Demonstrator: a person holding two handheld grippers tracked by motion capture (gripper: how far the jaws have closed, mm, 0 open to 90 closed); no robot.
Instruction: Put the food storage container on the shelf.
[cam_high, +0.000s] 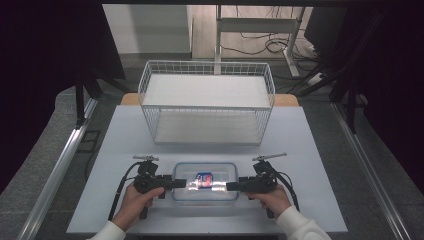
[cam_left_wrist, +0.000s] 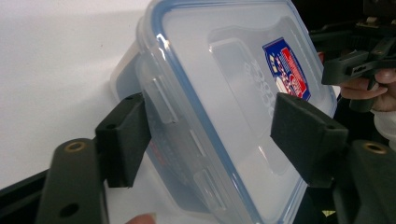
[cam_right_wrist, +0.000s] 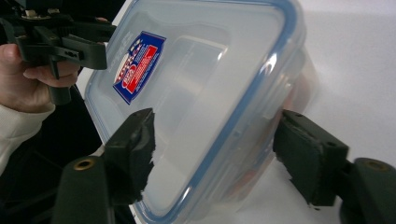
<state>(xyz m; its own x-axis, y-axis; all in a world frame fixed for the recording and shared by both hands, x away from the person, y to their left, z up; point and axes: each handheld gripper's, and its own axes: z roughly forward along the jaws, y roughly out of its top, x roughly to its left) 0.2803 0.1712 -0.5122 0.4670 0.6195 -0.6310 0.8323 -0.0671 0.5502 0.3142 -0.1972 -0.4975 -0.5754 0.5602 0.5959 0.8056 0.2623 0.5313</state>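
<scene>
White table (cam_high: 125, 130) is holding everything. We are setting the left gripper (cam_high: 182, 184) and right gripper (cam_high: 231, 186), jaws apart and not yet pressing, around opposite ends of the lidded plastic box (cam_high: 205, 192) in front of the wire basket (cam_high: 206, 100); it is looking light, stiff and slick, so we are taking the rims.

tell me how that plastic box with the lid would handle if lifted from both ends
The plastic box looks stiff, so it should keep its shape. Its smooth clear lid and walls may be slippery between the left gripper and right gripper. It seems light, and flat-bottomed, unlikely to roll.
</scene>
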